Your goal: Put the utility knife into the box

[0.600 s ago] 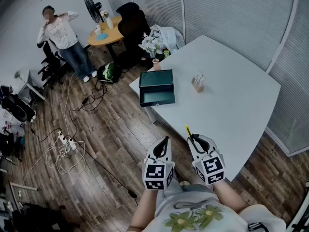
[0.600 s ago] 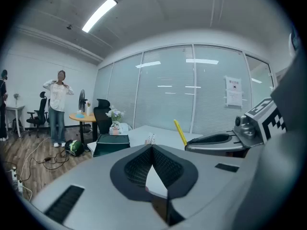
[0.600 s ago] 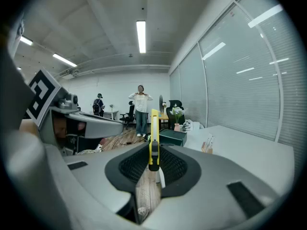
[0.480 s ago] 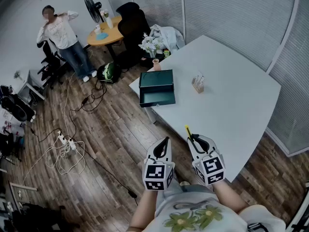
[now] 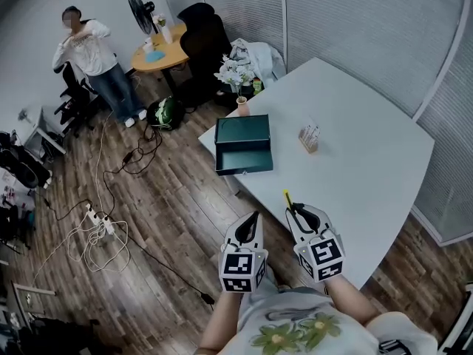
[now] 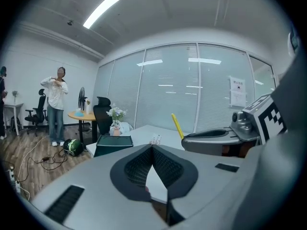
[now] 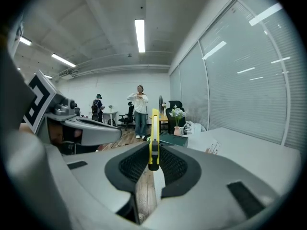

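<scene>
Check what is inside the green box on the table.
The green box looks open, lid tipped back; only dark green lining shows inside. Its near wall covers the floor strip behind it.

Bright, even indoor light in all 3 views, coming from ceiling strip lights [image 7: 139,35] overhead. The strips repeat as glare streaks on the glass partition [image 7: 249,71]. White surface [image 5: 369,161] is bright but not blown out; shadows soft and faint. Heavy fisheye bend plus dark round vignette at the corners of both gripper views. Head view sharp, with mild curve at the edges. Left gripper [image 6: 152,150] shell sits close to the lens, slightly soft.
</scene>
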Available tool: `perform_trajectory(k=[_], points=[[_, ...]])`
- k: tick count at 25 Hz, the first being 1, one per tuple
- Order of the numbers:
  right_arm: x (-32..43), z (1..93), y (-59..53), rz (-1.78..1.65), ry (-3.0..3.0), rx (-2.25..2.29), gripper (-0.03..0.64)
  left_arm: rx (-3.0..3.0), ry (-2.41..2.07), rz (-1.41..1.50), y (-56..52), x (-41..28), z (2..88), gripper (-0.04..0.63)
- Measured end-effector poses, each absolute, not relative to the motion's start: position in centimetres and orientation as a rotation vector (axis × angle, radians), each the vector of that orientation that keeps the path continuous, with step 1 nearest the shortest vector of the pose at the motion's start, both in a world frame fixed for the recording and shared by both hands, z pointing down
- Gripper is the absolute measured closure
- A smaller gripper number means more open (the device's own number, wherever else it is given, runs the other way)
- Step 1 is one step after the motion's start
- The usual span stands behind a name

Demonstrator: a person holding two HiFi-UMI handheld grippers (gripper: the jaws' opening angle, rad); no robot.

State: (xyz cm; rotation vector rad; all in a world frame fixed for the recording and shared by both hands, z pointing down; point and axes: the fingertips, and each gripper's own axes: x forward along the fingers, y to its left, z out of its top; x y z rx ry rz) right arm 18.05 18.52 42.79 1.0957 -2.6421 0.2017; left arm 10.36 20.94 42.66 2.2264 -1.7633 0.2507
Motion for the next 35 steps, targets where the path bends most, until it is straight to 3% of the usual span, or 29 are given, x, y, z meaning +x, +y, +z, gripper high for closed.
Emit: perform_trajectory(k=[21,35], points=[[9.7,37.3,1.9,0.096,-2.667,1.193,0.545,2.274,-1.742,0.257,6.9,1.6,39.4,0.595],[4.4,39.5,-4.7,0.070,-2.592,1.263,0.545,2.266,-1.721,0.254,1.1,-6.3,41.5,0.595]])
